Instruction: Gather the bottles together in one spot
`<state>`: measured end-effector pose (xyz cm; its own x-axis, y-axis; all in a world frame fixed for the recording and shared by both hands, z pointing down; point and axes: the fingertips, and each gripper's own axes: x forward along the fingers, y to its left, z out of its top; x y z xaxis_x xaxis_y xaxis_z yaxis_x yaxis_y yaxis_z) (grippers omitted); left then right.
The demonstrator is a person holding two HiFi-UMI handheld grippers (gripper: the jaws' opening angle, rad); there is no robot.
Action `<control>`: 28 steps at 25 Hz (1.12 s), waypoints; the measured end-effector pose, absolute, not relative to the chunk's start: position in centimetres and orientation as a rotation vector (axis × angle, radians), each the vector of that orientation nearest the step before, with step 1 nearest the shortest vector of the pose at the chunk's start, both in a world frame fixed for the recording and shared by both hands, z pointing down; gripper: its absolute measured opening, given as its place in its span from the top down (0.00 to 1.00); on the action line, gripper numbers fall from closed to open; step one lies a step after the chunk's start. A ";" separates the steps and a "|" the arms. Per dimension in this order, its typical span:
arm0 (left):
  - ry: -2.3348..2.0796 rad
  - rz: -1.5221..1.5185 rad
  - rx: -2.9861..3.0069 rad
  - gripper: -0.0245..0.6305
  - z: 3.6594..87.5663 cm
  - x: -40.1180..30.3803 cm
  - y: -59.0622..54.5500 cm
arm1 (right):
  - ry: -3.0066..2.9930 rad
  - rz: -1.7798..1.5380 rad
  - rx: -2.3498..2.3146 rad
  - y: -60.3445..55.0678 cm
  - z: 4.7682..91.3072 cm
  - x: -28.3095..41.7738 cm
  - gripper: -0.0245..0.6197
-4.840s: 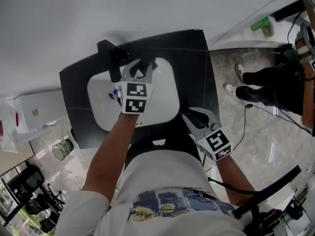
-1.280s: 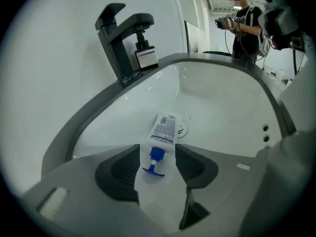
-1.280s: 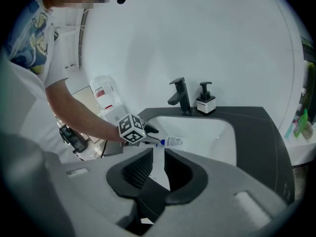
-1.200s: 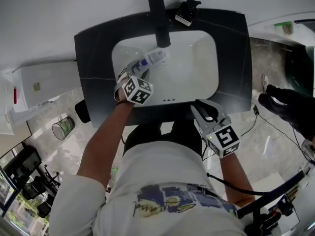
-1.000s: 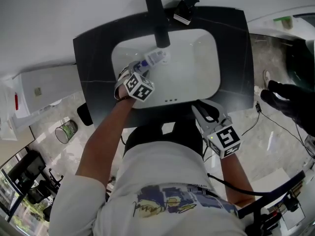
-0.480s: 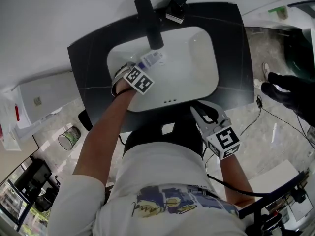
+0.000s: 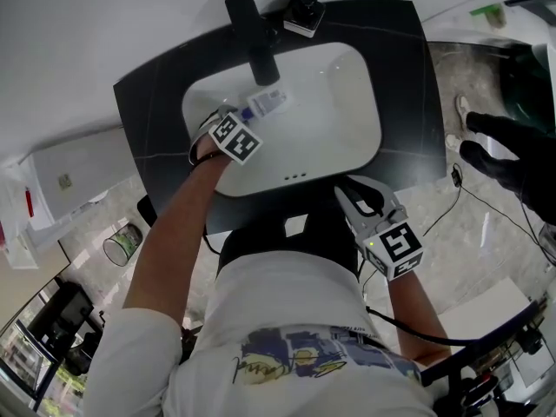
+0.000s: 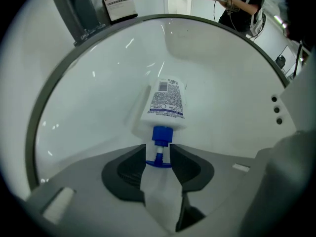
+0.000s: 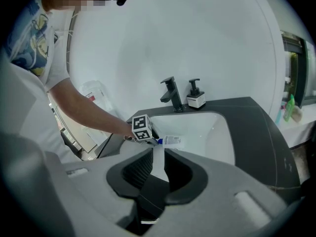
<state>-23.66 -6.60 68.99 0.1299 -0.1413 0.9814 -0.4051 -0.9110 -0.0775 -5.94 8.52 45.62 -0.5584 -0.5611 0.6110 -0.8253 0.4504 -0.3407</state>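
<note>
A white bottle [image 7: 271, 102] with a blue pump lies on its side in the white basin [image 7: 339, 120], just in front of the faucet [image 7: 252, 37]. My left gripper [image 7: 246, 115] points steeply down at its pump end. In the left gripper view the jaws have just been closing, and the pads now touch both sides of the blue pump collar of the bottle [image 8: 167, 102]. A black pump bottle with a white label [image 7: 306, 14] stands on the dark counter behind the basin. My right gripper [image 7: 352, 200] hovers at the counter's front edge with a narrow gap and nothing in it.
The dark counter [image 7: 408, 76] rings the basin. A white box [image 7: 69, 176] stands to its left and a round bin [image 7: 122, 243] is on the floor. A person in dark clothes [image 7: 512, 159] stands at the right. A green bottle [image 7: 488, 11] rests on a far white shelf.
My left gripper has tipped further down over the white bottle's pump end and its jaws have narrowed round it. The bottle lies where it was. The right gripper has stayed put.
</note>
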 end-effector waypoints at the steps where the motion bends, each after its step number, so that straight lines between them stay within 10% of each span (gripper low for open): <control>1: -0.549 1.854 2.206 0.73 68.6 -23.5 -6.5 | -2.293 0.873 1.167 8.6 45.6 -5.8 0.85; 28: -0.907 1.172 2.435 0.74 58.6 -15.7 -9.2 | -2.316 0.873 1.132 8.6 45.0 -2.4 0.85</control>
